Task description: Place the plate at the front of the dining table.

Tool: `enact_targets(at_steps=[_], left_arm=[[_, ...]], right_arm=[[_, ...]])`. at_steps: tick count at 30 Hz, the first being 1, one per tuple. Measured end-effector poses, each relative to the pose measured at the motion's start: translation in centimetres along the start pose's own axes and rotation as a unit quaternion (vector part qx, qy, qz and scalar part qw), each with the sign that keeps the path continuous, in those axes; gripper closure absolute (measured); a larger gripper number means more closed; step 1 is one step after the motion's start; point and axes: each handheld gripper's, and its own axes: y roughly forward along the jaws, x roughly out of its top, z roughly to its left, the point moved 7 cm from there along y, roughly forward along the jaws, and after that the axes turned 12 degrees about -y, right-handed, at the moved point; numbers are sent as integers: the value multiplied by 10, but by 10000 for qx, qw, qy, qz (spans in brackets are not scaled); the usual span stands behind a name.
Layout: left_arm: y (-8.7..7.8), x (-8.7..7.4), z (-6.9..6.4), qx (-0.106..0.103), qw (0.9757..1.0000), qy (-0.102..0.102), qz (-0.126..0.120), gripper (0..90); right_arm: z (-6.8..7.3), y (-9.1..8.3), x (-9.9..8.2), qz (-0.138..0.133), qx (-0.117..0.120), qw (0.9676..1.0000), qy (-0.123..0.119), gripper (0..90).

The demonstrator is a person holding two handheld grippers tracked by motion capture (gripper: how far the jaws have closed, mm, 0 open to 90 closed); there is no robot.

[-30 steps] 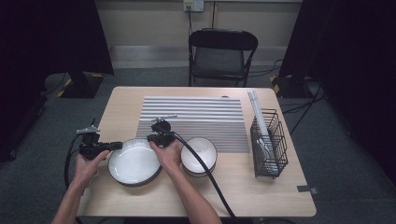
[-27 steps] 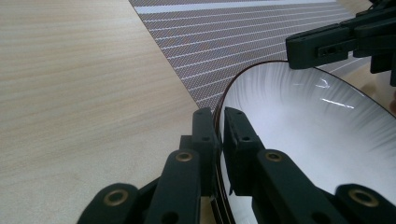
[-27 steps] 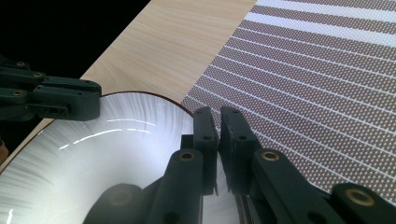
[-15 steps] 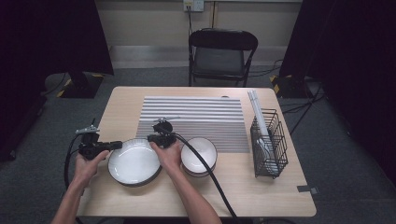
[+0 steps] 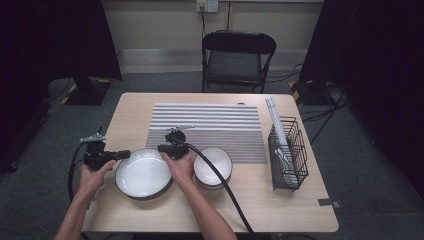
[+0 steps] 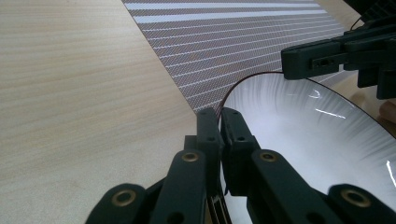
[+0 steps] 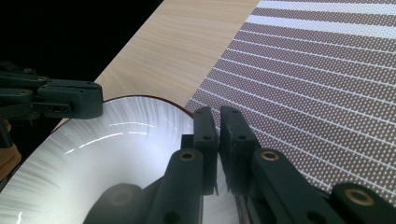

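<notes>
High view, left to right: left gripper (image 5: 121, 154) pinching the left rim of the large white plate (image 5: 143, 175), jaws having just been closing onto that rim, now clamped tight on it. Plate sitting on the wooden table (image 5: 280, 205) near the front edge, just in front of the striped placemat (image 5: 210, 127). Right gripper (image 5: 163, 148) clamping the plate's far right rim, jaws closed down to the rim's thickness. Stacked white bowls (image 5: 214, 167) resting just beside the plate on its right, overlapping the mat's front edge. Black wire rack (image 5: 287, 152) standing well apart at the right. Left gripper view: rim showing between closed jaws (image 6: 219, 122). Right gripper view: same grip (image 7: 218, 122).
</notes>
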Motion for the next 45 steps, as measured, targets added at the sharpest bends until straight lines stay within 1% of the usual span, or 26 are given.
enact_targets(at_steps=[2, 3, 4, 5, 7, 9, 10, 13, 15, 17, 20, 21, 23, 24, 26, 27, 30, 31, 32, 34, 36, 38, 40, 41, 43, 45], left_arm=[[1, 0, 0, 18, 10000, 16, 16, 868], [2, -1, -2, -1, 10000, 31, 21, 842], [2, -1, -2, -1, 10000, 31, 21, 844], [2, -1, -2, 82, 9999, 70, 27, 862], [2, -1, -2, 82, 9999, 68, 15, 864], [1, -1, -2, 84, 9999, 52, 43, 867], [0, -1, -2, 50, 10000, 52, 31, 867], [-2, 0, -1, 59, 10000, 49, 8, 869], [-3, 0, 0, 29, 10000, 22, -16, 869], [-4, 1, 0, 51, 10000, 21, -46, 870], [-4, 0, 1, -14, 10000, -6, -42, 870], [-4, 0, 1, 15, 10000, -43, -44, 868], [-1, -2, 1, 14, 10000, -7, 68, 857], [0, -3, 0, 15, 10000, 7, 54, 852], [0, -2, 0, 9, 10000, -15, 50, 854], [-1, -2, 0, 48, 9999, 46, 95, 857], [-1, -2, 0, 52, 9999, 42, 94, 861], [-1, -1, -1, 35, 10000, 15, 75, 864], [-2, -1, -1, 38, 10000, 8, 65, 864], [-2, -1, -1, 64, 9999, 46, 80, 865], [-3, -1, -1, 73, 9999, 44, 60, 867], [-4, 0, 0, 55, 10000, 12, 32, 869], [-6, 0, 1, 40, 10000, -22, 27, 872], [-6, 0, 1, 35, 10000, -25, 8, 873], [-6, 0, 2, 41, 10000, -43, 0, 874], [-5, 1, 2, 37, 10000, -44, 1, 875]], right_arm=[[-1, 0, 0, 0, 37, 10000, 31, 862], [-1, 0, 0, -7, 39, 10000, 33, 862], [-1, 0, 0, -7, 39, 10000, 33, 862], [0, -1, -1, -16, 39, 10000, 45, 862], [0, -1, -1, -22, 33, 10000, 16, 862], [0, -1, -1, -16, 70, 10000, 41, 862], [0, -1, -1, -16, 81, 10000, 14, 862], [1, 0, -2, -44, 142, 9999, 7, 863], [3, 1, -3, -28, 136, 9999, -52, 861], [3, 2, -3, -39, 148, 9999, -57, 860], [4, 3, -2, -39, 127, 9998, -123, 859], [4, 3, -2, -41, 128, 9998, -131, 859], [4, 4, -2, -52, 126, 9998, -154, 858], [4, 4, -1, -57, 134, 9998, -152, 857], [5, 4, -1, -56, 106, 9997, -228, 856], [5, 4, -1, -44, 105, 9997, -233, 856], [5, 4, 0, -3, 127, 9996, -252, 849], [7, 5, 0, 34, 174, 9992, -366, 776], [8, 4, 0, 50, 177, 9991, -376, 758], [10, 4, 1, 86, 91, 9987, -489, 754], [10, 4, 1, 81, 136, 9988, -471, 701], [14, 3, 2, 42, 226, 9988, -439, 600], [16, 2, 2, 47, 178, 9985, -513, 549], [17, 2, 2, 35, 207, 9984, -522, 510], [18, 1, 3, 43, 262, 9984, -490, 460], [18, 1, 3, 32, 269, 9984, -499, 442]])
